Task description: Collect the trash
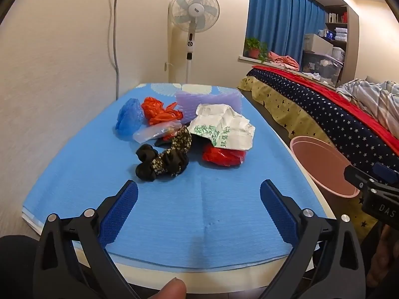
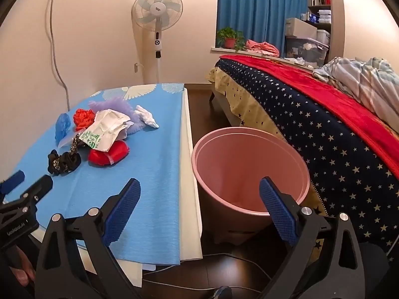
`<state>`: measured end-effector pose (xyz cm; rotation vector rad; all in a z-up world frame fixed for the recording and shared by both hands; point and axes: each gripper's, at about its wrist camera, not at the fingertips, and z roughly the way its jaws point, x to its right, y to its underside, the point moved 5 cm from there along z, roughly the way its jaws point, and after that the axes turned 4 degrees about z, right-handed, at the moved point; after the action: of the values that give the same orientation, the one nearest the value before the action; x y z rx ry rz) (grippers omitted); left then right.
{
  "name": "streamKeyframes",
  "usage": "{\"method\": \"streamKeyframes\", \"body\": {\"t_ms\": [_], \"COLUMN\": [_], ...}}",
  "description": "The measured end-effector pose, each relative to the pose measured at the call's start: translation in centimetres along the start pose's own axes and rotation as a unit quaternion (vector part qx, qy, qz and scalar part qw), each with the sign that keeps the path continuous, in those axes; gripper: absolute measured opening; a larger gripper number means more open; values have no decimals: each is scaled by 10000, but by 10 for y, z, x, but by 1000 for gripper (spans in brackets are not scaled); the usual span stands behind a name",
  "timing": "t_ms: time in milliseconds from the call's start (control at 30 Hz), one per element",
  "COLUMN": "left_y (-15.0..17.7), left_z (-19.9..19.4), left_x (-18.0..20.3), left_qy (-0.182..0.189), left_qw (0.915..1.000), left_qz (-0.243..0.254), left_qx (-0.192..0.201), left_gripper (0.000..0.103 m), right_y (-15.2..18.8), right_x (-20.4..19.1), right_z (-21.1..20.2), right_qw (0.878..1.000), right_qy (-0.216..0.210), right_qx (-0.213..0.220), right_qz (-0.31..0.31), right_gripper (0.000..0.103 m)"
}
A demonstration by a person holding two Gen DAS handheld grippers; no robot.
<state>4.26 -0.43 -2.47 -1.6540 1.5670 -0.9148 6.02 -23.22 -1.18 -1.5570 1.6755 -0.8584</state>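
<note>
Both the left gripper (image 1: 199,194) and right gripper (image 2: 199,194) hang with jaws wide apart and empty, while the trash pile (image 1: 184,129) lies on the blue table (image 1: 87,174) beside the pink bin (image 2: 249,164).

This is a home bedroom. A bed (image 2: 311,114) with star-print covers fills the right. A standing fan (image 2: 157,12) and blue curtains (image 2: 259,7) stand at the far wall.

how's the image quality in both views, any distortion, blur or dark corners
Left wrist view: strong fisheye bend, black corners, warm indoor light; trash pile sharp, the fingertip at the bottom edge soft. Right wrist view: same bend and vignette; pink bin evenly lit, floor beneath dark.
</note>
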Motion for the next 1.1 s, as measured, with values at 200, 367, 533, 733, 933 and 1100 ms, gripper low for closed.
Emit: {"method": "streamKeyframes", "body": {"t_ms": [200,367,533,733,933,1100], "left_y": [2,1,0,0,-1,0], "left_z": [2,-1,-2,-2,-4,-4], "left_x": [3,0,-3,-3,-2,-1], "left_qy": [73,20,-66,-60,-46,-16], "left_qw": [10000,10000,9999,9999,10000,10000], "left_qz": [44,-78,-83,-64,-45,-26], "left_qx": [-47,-17,-24,-51,-9,0], "left_gripper": [95,95,95,95,95,95], "right_y": [-1,-1,-2,-4,-5,-6], "right_x": [0,-1,-1,-1,3,3], "right_z": [0,0,0,-1,-4,-4], "right_qw": [10000,10000,10000,10000,9999,9998], "right_qy": [-24,-21,-24,-30,-39,-51], "right_qx": [47,57,63,90,126,161], "right_qz": [-10,-15,-10,27,61,55], "right_gripper": [94,94,94,94,94,94]}}
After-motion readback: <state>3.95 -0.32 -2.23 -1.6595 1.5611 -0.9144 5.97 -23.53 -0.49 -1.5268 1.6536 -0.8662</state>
